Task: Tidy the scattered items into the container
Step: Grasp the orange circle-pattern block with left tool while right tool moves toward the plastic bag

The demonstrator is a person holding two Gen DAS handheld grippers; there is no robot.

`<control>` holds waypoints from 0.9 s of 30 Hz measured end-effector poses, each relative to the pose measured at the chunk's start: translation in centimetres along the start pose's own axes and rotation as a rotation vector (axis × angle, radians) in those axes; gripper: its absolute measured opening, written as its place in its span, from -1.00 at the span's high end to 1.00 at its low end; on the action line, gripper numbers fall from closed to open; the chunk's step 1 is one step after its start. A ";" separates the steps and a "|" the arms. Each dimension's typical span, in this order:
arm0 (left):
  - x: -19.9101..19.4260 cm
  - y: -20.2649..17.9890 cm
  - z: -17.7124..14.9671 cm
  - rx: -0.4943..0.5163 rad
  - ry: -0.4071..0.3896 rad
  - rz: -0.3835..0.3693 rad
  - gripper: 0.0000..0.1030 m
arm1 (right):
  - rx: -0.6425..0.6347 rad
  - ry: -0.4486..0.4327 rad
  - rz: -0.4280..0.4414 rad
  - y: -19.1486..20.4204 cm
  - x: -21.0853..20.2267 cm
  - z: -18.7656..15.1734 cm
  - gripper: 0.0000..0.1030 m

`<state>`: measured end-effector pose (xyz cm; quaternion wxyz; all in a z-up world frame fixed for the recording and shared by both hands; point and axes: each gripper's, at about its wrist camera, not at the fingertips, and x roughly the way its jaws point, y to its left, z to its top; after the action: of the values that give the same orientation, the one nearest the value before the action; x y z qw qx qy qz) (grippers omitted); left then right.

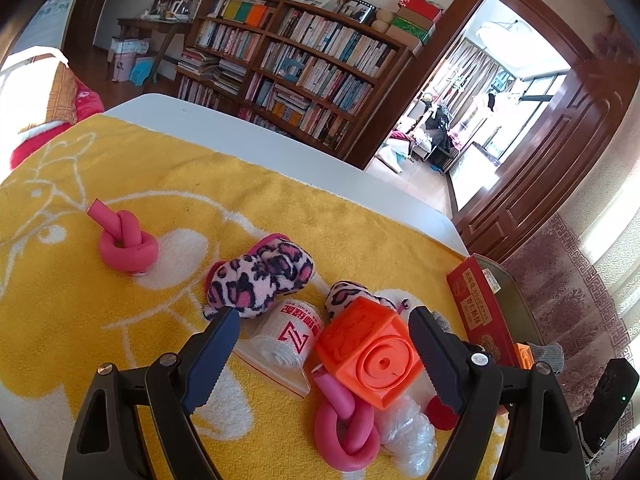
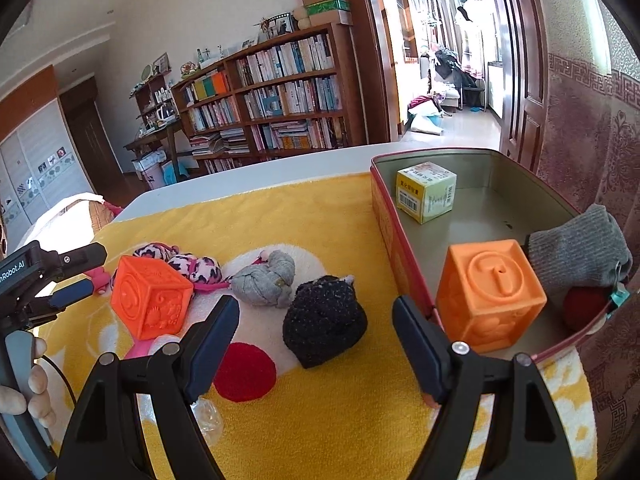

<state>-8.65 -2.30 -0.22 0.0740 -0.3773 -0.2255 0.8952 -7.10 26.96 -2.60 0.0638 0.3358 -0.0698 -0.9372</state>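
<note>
While most of the toys are still out on the yellow towel, here is how your tidy-up looks.

Box: the red tin [image 2: 382, 196] sits at the right edge of the table, partly on the yellow towel [image 2: 320, 216].
Already in the box: an orange block [image 2: 490, 294], a small yellow carton [image 2: 426, 192] near the far corner, a grey sock [image 2: 580, 250] hanging over the right wall, and a dark red ball [image 2: 586, 306] under it.
Still out, near the box: a black fuzzy bundle [image 2: 324, 322], a grey knotted sock [image 2: 266, 278] and a flat red round pad [image 2: 245, 372].
Still out, middle of the towel: a second orange block [image 1: 370, 358], a white bandage roll [image 1: 290, 334], leopard print socks [image 1: 260, 276], a pink foam knot [image 1: 346, 432] under the block, and a crinkly clear bag [image 1: 408, 432].
Still out, far left: another pink foam knot [image 1: 126, 242], well apart from the rest.
Your left gripper [image 1: 324, 354]: fingers spread wide, the second orange block between them, not squeezed as far as I can tell.
Your right gripper [image 2: 314, 344]: fingers wide apart, holding nothing, just beside the near wall of the tin.
How far: I think you are under halfway. Four things are in, about nine are left.
</note>
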 end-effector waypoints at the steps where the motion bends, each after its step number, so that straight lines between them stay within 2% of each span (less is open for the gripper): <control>1: 0.0 0.0 0.0 -0.002 0.000 -0.001 -0.71 | -0.007 0.001 -0.007 0.1 0.1 0.0 -0.59; 7: -0.1 -0.1 -0.1 0.009 -0.008 -0.012 -0.71 | -0.057 0.014 -0.085 1.0 1.0 0.0 -0.59; 13: 1.0 -2.2 -1.0 0.139 0.014 0.043 -0.71 | -0.118 0.060 -0.172 2.0 2.4 0.0 -0.59; 21: 2.9 -4.0 -2.4 0.274 0.078 0.056 -0.71 | -0.127 0.062 -0.187 1.8 2.0 -0.5 -0.59; 27: 3.0 -4.6 -2.6 0.308 0.099 0.059 -0.71 | -0.129 0.062 -0.178 1.8 1.9 -0.5 -0.59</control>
<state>-9.16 3.58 -1.63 0.1159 -0.4116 -0.0704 0.9012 -8.08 24.81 -3.82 0.0037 0.3645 0.0229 -0.9309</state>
